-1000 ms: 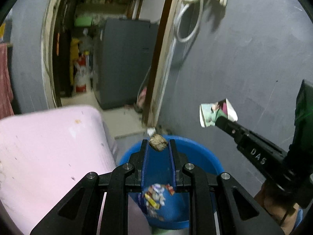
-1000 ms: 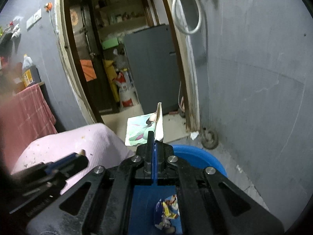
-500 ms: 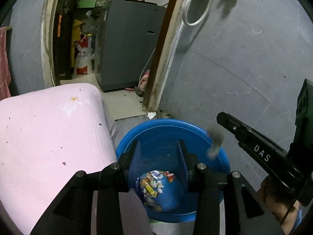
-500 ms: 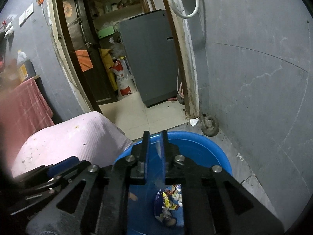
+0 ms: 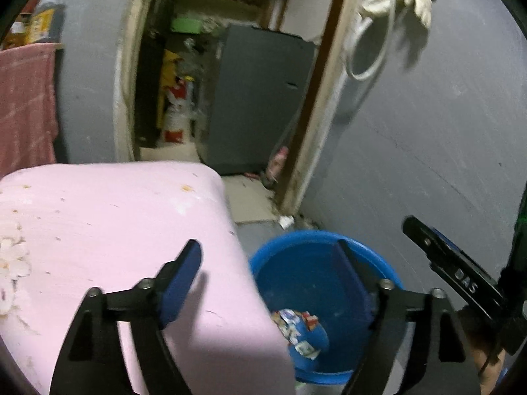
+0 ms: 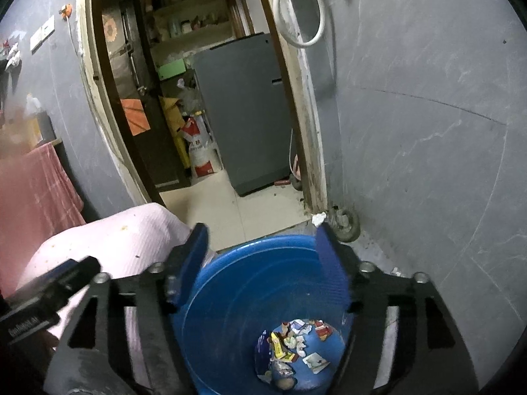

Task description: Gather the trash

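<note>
— So, where do your two claws stand?

— Both over the blue tub (image 6: pixel 230 296). My right gripper (image 6: pixel 263 253) hangs straight above its mouth, jaws opening wide with nothing between them. My left gripper (image 5: pixel 270 270) straddles the tub's rim: one finger (image 5: pixel 181 276) is over the pink table (image 5: pixel 98 217), the other over the tub. Its jaws are opening too, and nothing is in them.

— And the trash?

— Heaped at the bottom of the tub: a pile of scraps (image 6: pixel 296 335), coloured wrappers and paper bits lying loose. It lies below and ahead of both claws.

— Which hand is nearer to whatever comes next?

— I'd judge the left. The table lies on its side, and the tub stands just beside the table's edge. Anything left to collect should be up there, so the left only has to swing across, while the right must pass over the tub.

— Count it for me.

— One tub, one table, two grippers. The scraps are too many and too small to count. On the table I see only specks and crumbs; whether a whole piece remains I cannot tell. One white scrap (image 6: pixel 318 219) lies on the floor near the door frame.
</note>
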Available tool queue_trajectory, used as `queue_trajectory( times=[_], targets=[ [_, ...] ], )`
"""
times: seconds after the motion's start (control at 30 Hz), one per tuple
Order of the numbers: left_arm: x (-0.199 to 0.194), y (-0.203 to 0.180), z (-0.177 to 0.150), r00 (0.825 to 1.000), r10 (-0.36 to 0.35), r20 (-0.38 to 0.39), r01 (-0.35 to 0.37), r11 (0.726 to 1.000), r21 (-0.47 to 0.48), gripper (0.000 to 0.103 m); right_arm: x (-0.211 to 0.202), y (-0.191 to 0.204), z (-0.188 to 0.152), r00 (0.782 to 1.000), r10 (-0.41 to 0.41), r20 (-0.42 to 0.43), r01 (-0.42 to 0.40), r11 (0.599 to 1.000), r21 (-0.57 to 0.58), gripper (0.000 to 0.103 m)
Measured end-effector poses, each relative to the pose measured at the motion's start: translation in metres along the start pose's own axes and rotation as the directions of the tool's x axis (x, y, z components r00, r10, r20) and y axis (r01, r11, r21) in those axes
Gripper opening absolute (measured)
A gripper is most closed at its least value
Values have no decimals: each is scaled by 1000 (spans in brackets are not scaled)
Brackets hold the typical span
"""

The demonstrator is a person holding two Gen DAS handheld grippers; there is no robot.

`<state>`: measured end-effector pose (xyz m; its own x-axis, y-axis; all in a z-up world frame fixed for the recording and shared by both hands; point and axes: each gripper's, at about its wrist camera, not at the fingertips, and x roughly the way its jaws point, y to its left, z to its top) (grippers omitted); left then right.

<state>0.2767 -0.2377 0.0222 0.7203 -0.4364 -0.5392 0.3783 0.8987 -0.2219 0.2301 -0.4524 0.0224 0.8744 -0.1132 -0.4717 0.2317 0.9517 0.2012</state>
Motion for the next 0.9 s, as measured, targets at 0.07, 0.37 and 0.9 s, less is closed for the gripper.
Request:
queue_trajectory(
  times=[0.07,0.37,0.9],
  targets=[
    [-8,5,3,999,32,38,-32,999,-4,93,-5,3,1,1000,3,25,-3,1000,-8,88],
    [-47,27,2,979,108,172,-102,994,-42,101,-28,20,1,988,35,153,-26,998,-63,103],
    [-104,45,-24,950,166,263,-163,986,-33,101,-85,47,-19,952,121,280,-88,988,-130,103]
  ],
)
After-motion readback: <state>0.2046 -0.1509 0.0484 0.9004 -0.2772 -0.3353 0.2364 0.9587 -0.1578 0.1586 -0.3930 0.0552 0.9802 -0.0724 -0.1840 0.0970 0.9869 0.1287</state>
